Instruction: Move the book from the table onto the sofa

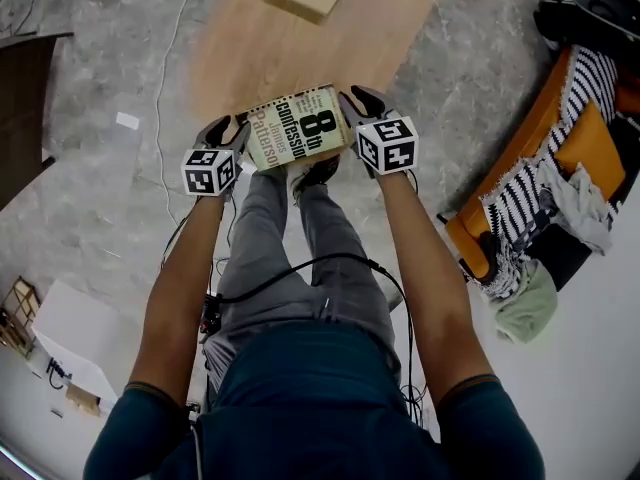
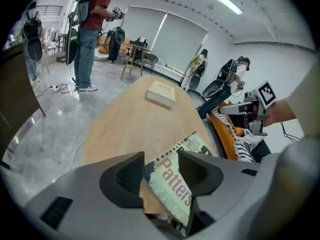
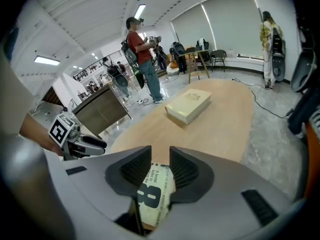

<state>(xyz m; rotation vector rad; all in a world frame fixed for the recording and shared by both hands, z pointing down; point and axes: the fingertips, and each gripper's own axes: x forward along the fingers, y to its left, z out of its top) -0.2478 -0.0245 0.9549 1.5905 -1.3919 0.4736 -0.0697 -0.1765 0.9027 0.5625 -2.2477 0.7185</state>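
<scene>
1. The desk [image 1: 330, 48] carries the book [image 1: 297, 126] at its near, narrow end, right by the edge above the person's shoes [image 1: 318, 173]. A shove from either side, in place of a clean pinch, could slide the book off that edge onto the floor [image 1: 90, 188].
2. The sofa [image 1: 520, 143] stands well to the right of the desk. Its seat is crowded with a striped throw [image 1: 520, 203], cushions [image 1: 590, 143] and loose clothes [image 1: 580, 203]. A book set on that heap could tip or slip down unless a flat spot is chosen. The long swing across also gives a weak hold time to fail.
3. The book looks like a paperback and lies with its title side up. Pinched only at its two side edges, it may sag in the middle or fan open, so the load hangs from a few pages.
4. The left tongs [image 2: 161, 169] stand with jaws apart and the book's left edge crossing the gap at a slant. The pads do not press on it, so nothing is held. Closing on that skewed edge may catch only a corner.
5. The right tongs [image 3: 160, 164] are likewise parted around the right edge, near the big "8", and grip nothing. If one side closes before the other, the book could pivot on the desk and slip out of the second bite.
</scene>
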